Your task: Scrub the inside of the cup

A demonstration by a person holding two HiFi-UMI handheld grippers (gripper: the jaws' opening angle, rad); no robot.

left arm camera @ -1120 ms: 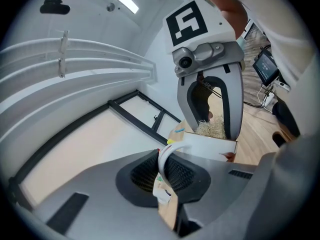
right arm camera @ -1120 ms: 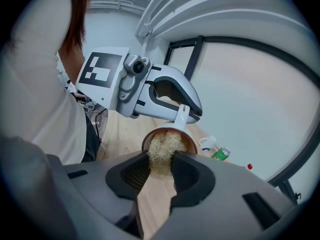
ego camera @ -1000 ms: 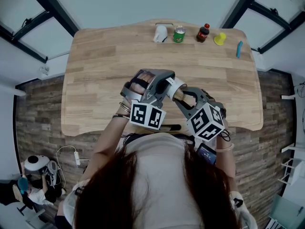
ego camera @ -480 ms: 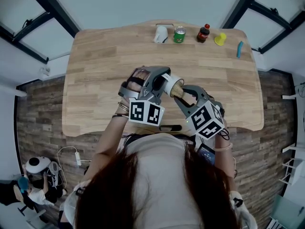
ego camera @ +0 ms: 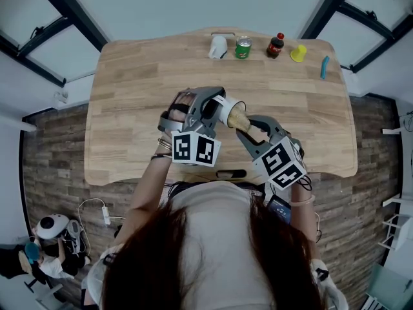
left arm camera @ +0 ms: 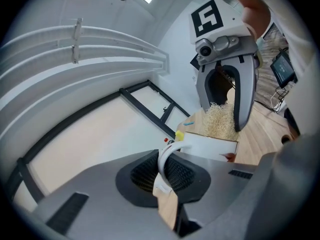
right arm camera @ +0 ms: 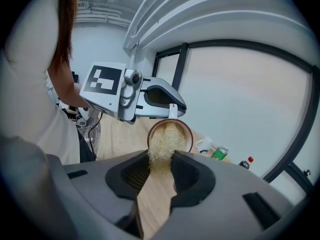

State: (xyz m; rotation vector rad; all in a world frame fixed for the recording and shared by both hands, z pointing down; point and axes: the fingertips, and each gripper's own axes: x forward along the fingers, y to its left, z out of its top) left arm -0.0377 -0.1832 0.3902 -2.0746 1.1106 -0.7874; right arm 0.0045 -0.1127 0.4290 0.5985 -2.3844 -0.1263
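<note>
**Over the near half of the table: a cup carried by its handle only**

Above the wooden table [ego camera: 129, 108], the left gripper [left arm camera: 167, 176] has its jaws closed narrow on the thin white handle [left arm camera: 167, 156] of the cup [ego camera: 226, 110]. The cup is in the air, lying sideways, with its brown inside turned to the right gripper [right arm camera: 160, 171]. That gripper is clamped on a pale, straw-like scrubber [right arm camera: 162, 146], and the front of the wad is inside the cup mouth.

The main risk seems to be the grip on the handle. A hard push or a twist from the scrubber could turn the cup around this thin ring, or pull it out of the jaws. The wad is soft, so it may also drag out of the right jaws and remain in the cup. The two grippers are very near each other and could knock together.

Room at the sides is wide. A white mug [ego camera: 217, 45], a green can [ego camera: 242, 46] and a cola bottle [ego camera: 275, 44] stand well apart at the far edge. The near edge and the person's body are close behind, so a dropped cup could roll off to the floor.
</note>
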